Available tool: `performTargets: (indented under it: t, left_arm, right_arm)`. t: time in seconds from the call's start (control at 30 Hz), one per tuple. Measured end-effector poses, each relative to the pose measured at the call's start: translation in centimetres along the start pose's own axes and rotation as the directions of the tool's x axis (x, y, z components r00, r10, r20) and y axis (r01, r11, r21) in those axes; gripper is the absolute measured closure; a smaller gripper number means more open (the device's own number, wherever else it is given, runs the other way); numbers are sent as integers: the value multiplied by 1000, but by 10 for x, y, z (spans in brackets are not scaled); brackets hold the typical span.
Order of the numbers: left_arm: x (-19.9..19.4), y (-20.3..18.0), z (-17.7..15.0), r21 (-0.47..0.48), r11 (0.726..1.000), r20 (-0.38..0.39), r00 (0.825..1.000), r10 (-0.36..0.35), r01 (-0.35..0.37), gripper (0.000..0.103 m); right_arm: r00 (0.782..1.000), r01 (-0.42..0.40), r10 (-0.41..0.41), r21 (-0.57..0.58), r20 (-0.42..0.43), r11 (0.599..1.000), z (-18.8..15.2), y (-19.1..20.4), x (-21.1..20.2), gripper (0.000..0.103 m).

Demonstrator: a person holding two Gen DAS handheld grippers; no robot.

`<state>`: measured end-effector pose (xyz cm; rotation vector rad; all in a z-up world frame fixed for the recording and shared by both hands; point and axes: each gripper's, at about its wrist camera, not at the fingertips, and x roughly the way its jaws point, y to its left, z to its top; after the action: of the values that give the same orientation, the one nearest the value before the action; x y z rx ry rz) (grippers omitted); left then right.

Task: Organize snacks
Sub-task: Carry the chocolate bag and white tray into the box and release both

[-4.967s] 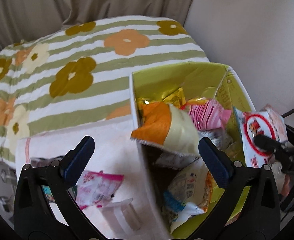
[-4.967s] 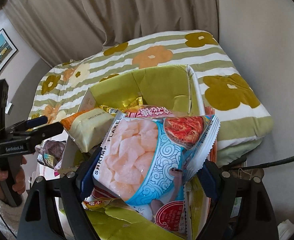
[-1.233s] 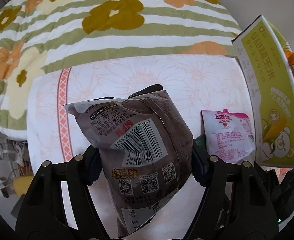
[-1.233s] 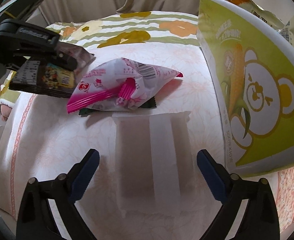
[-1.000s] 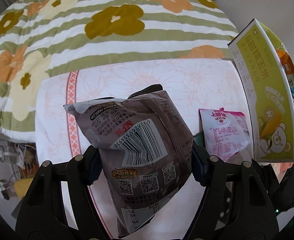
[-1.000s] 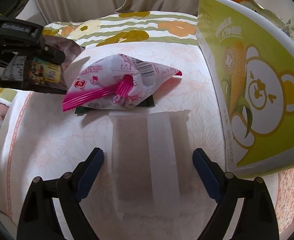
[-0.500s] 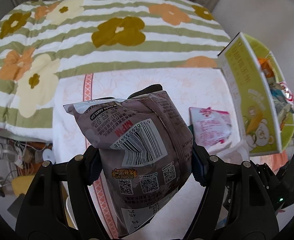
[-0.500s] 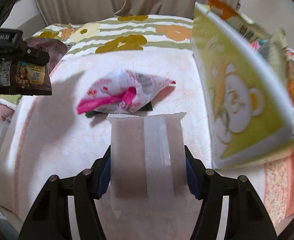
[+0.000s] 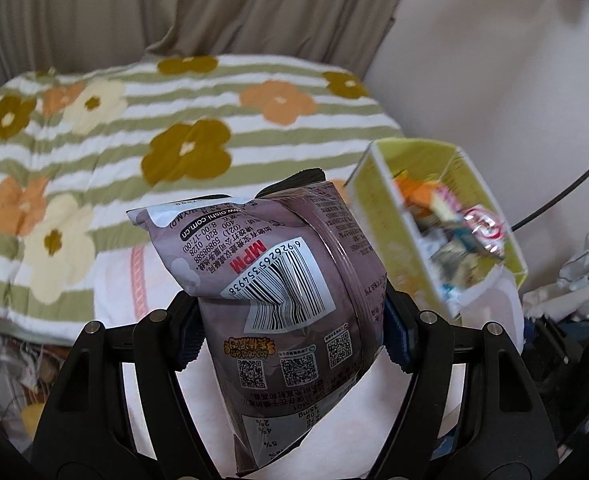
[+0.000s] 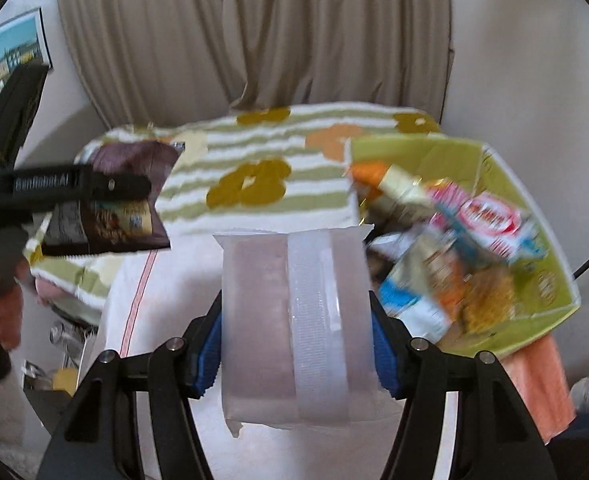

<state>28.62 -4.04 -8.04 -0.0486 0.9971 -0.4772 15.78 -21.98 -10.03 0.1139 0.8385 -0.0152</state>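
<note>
The left tongs (image 9: 290, 320) clamped a purple snack bag (image 9: 278, 280), held above the bed (image 9: 94, 140). The right tongs (image 10: 296, 344) gripped a translucent packet (image 10: 290, 320) beside the green snack box (image 10: 534, 280).

A green-striped flowered blanket (image 9: 182, 120) is being backed by beige curtains (image 10: 254, 40); a framed picture (image 10: 6, 56) is being displayed left.
</note>
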Motion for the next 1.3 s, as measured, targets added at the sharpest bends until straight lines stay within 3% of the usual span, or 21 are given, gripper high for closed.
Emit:
performTargets:
  t: [0.37,0.57,0.73,0.8,0.9,0.93,0.97,1.1,1.3]
  left_arm:
    - [18,-130,16,-35,999,60,997,-39,41,34]
    - [54,-199,18,-44,997,45,997,-57,59,34]
    - [83,-234,25,-31,999,20,999,-35,35,34]
    - [91,-242,31,-25,999,10,1000,-22,22,33]
    - [101,-251,41,-10,1000,-3,1000,-21,21,20]
    - [103,-254,43,6,1000,-4,1000,-14,14,6]
    - [103,-255,44,20,1000,2,1000,6,-6,1]
    - [104,-249,44,50,997,-18,998,68,-67,0]
    - [96,-218,23,-12,1000,-35,999,28,-28,1]
  right_arm:
    - [999,-23,25,-34,38,999,35,-113,-35,44]
    - [999,-34,34,-31,22,999,43,-178,-36,44]
    - [998,-56,56,-32,-10,998,46,-209,-26,45]
    - [997,-68,68,-19,-22,998,45,-218,-23,45]
    - [996,-77,77,0,-37,997,45,-225,-15,44]
    - [996,-79,79,5,-42,997,45,-227,-13,44]
    - [996,-81,81,9,-46,997,44,-228,-11,44]
    - [994,-81,83,32,-65,996,41,-232,-4,44]
    - [993,-85,88,48,-76,995,34,-231,2,44]
